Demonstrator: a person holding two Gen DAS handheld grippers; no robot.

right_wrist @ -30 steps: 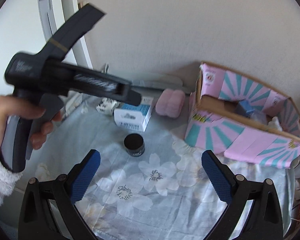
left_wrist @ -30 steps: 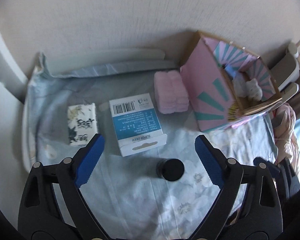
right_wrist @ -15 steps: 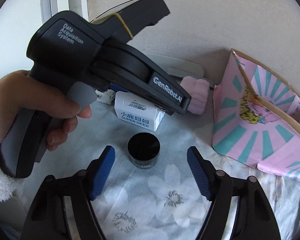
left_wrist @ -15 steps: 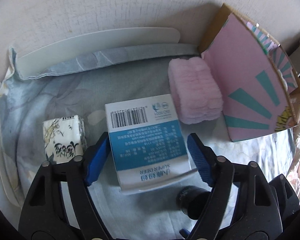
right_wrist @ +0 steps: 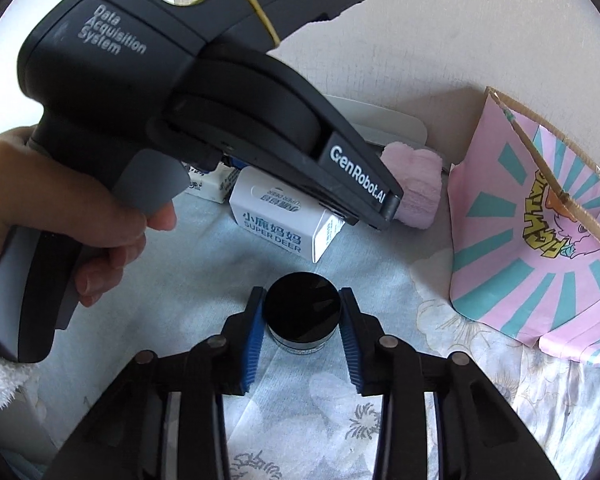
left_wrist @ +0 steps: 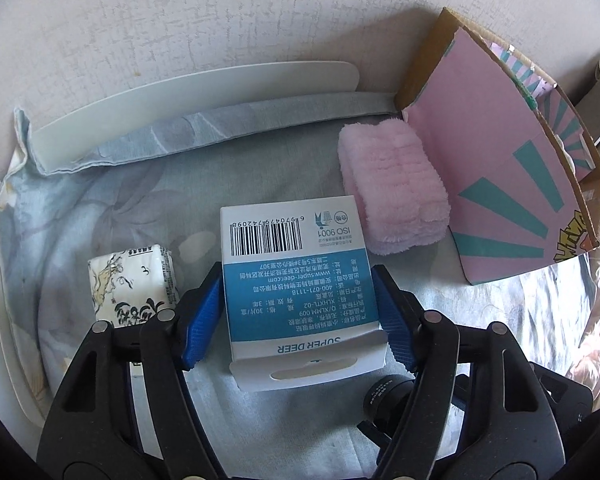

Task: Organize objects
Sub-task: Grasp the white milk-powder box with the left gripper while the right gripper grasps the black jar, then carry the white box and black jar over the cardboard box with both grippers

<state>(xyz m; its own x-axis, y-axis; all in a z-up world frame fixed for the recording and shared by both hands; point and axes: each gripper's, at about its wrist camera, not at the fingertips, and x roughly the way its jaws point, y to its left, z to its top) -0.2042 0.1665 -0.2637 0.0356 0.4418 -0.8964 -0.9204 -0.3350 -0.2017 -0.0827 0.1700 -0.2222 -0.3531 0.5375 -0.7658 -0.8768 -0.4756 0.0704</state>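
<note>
Two grips | left gripper (left_wrist: 298, 314) pads against blue-white box (left_wrist: 296, 280) sides on floral cloth (left_wrist: 100, 200) | right gripper (right_wrist: 302, 330) pads touching black jar (right_wrist: 302, 312) | pink towel (left_wrist: 394, 188) beside pink carton (left_wrist: 512, 188) | pale textured wall (left_wrist: 220, 12) behind

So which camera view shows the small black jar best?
The right wrist view: the black jar sits whole between the right hand-held gripper pads, lid visible. The left wrist view shows only part of it behind the finger.

open floral cloth (right_wrist: 204, 276) at 6 o'clock, pink carton (left_wrist: 512, 184) blocking 2 o'clock, pink towel (left_wrist: 396, 184) at 1, tissue pack (left_wrist: 132, 284) crowding 9, wall (left_wrist: 220, 20) closing 12
</note>
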